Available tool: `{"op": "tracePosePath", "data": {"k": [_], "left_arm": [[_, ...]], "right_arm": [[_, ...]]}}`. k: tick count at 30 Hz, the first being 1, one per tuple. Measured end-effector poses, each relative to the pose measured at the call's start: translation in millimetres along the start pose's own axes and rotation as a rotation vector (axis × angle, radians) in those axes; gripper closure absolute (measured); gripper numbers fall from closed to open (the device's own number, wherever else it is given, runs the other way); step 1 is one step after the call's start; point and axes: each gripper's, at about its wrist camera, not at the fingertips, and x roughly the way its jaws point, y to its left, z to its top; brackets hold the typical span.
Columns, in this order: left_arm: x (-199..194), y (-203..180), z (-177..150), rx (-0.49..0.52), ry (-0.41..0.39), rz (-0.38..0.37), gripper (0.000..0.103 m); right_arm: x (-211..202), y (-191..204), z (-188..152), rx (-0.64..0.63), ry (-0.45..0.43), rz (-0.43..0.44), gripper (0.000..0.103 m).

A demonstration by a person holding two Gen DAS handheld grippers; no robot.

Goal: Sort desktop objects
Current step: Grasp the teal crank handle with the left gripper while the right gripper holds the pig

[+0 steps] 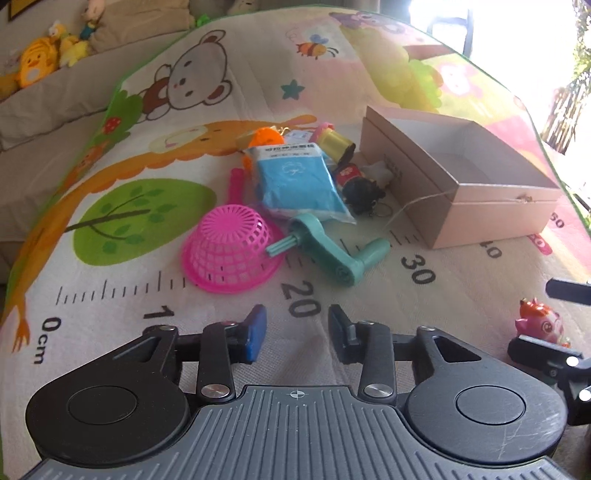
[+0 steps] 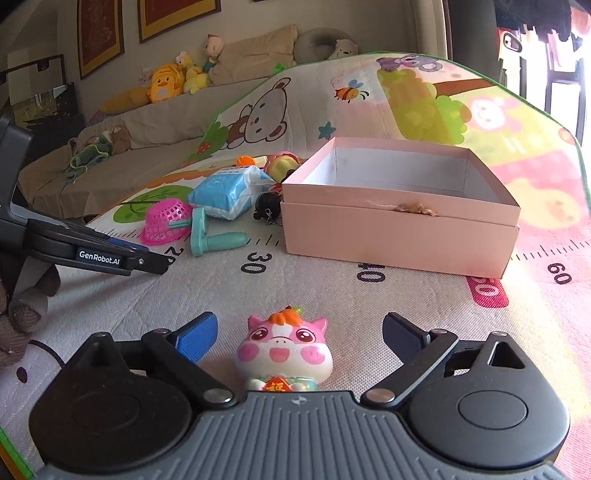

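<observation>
Presently:
Box [image 2: 399, 225]: empty, centre right.
Toy pile [image 1: 295, 192]: unsorted, mid-frame.
Right gripper [image 2: 299, 334]: spread around pig figurine [image 2: 282, 350].
Left gripper [image 1: 297, 325]: parted, holding nothing.

Your left gripper [image 1: 295, 332], fingers apart, hovers over the cartoon play mat [image 1: 155, 288], facing an upturned pink plastic basket [image 1: 231, 251] and teal plastic crank [image 1: 332, 247].

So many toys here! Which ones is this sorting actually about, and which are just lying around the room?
Part of the job:
pink box
pig toy, between the open right claw
pink basket
green handle
blue packet
left claw, open

Just lying about:
stuffed toys
sofa
picture frames
</observation>
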Motion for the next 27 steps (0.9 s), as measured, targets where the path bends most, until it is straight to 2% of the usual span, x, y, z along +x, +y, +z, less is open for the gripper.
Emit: {"op": "tracePosePath", "data": {"k": [1,2,5,8,9,11,13,14,15,16,18,20,23,25,27], "left_arm": [[0,1,5,-0.044,-0.006,-0.028,0.037],[1,-1,9,-0.077,-0.011,-0.042,0.034],[18,-18,26,-0.122,-0.014,-0.066,0.033],[44,-31,39,-0.119,0.013,-0.003,0.045],[49,-30,40,-0.127,0.015,0.008,0.043],[49,-30,41,-0.116,0.006,0.011,0.049],[43,-30,37,-0.082,-0.002,0.005,0.066],[40,-28,34,-0.071,0.003,-0.005,0.070],[37,-26,29,-0.063,0.014,-0.019,0.080],[35,-24,24,-0.056,0.027,-0.032,0.085],[25,-16,12,-0.035,0.022,-0.042,0.086],[16,-7,7,-0.066,0.025,-0.047,0.086],[10,6,13,-0.177,0.012,-0.107,0.075],[15,3,24,-0.218,0.001,-0.101,0.060],[28,-4,37,-0.239,-0.005,-0.053,0.058]], "right_arm": [[1,0,1,0.000,0.004,0.002,0.006],[2,0,1,0.001,0.009,0.002,0.006],[2,-1,2,0.011,0.011,-0.004,0.006],[0,-2,2,0.018,-0.005,-0.017,0.006],[-1,-2,1,0.019,-0.011,-0.020,0.006],[-3,-3,1,0.021,-0.025,-0.019,0.006],[-4,-3,1,0.024,-0.029,-0.014,0.006],[-3,-3,1,0.024,-0.025,-0.011,0.006],[-2,-3,2,0.023,-0.018,-0.009,0.006],[-1,-3,2,0.022,-0.012,-0.010,0.006],[-1,-2,2,0.020,-0.010,-0.012,0.006],[-2,-1,1,0.019,-0.014,-0.014,0.006],[0,-1,2,0.019,-0.006,-0.013,0.006],[1,-2,2,0.017,0.001,-0.016,0.006],[-1,-2,1,0.021,-0.008,-0.012,0.006]]}}
